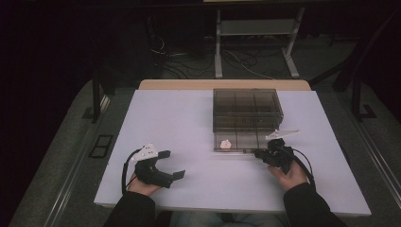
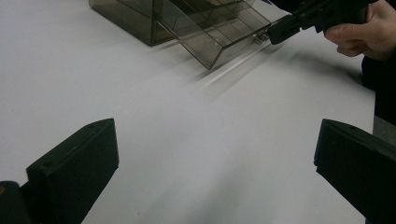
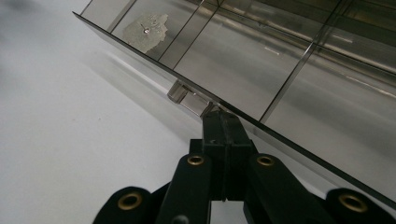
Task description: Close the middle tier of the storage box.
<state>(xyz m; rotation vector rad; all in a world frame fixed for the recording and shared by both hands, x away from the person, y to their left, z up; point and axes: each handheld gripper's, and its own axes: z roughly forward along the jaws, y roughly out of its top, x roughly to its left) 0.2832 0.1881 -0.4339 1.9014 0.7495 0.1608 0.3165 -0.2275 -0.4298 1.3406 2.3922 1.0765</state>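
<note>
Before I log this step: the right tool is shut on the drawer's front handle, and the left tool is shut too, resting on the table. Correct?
Not quite. The left tool is open: the left gripper view shows its jaws set wide apart over the table. The right tool is shut at the drawer handle.

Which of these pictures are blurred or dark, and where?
High view: dim, the floor around the table nearly black. Left gripper view: streaks of motion blur beside the drawer. Right gripper view: the right gripper is sharp, the drawer's far compartments soft.
</note>
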